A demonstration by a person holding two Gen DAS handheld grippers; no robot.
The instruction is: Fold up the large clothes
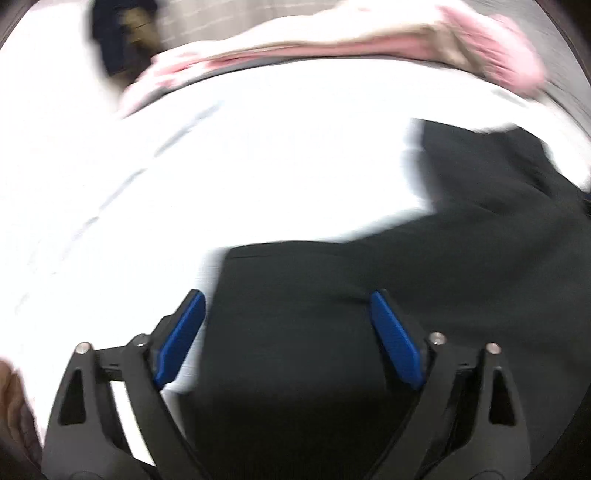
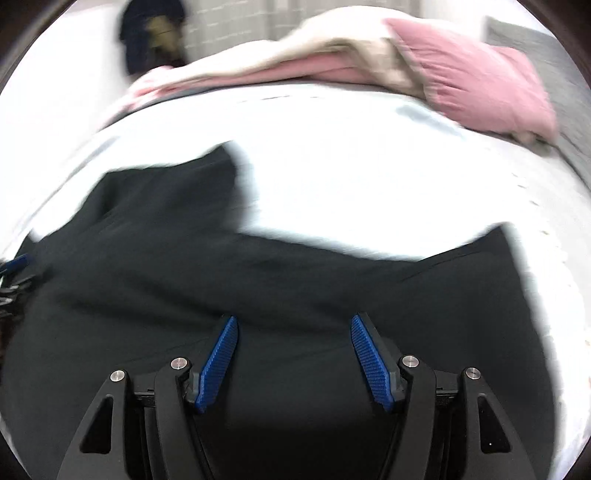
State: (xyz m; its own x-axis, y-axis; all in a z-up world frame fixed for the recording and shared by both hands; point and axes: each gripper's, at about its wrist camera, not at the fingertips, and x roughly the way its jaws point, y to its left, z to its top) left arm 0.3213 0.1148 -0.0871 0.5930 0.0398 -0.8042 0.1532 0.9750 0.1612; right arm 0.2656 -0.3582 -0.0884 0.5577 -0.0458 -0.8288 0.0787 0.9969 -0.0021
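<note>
A large black garment (image 1: pixel 369 288) lies spread on a white bed sheet (image 1: pixel 184 166). In the left wrist view my left gripper (image 1: pixel 288 299) is open, its blue pads (image 1: pixel 181 339) wide apart over the garment's left edge. In the right wrist view the same garment (image 2: pixel 184 277) fills the lower half, with a sleeve-like part reaching up left. My right gripper (image 2: pixel 293 321) is open above the cloth, holding nothing. The left gripper's tip (image 2: pixel 14 266) shows at the far left edge. Both views are blurred.
A pink pillow (image 2: pixel 480 85) and a beige and pink blanket (image 2: pixel 314 55) lie at the far side of the bed sheet (image 2: pixel 369 166). A dark object (image 2: pixel 151 33) stands at the back left. The sheet beyond the garment is bare.
</note>
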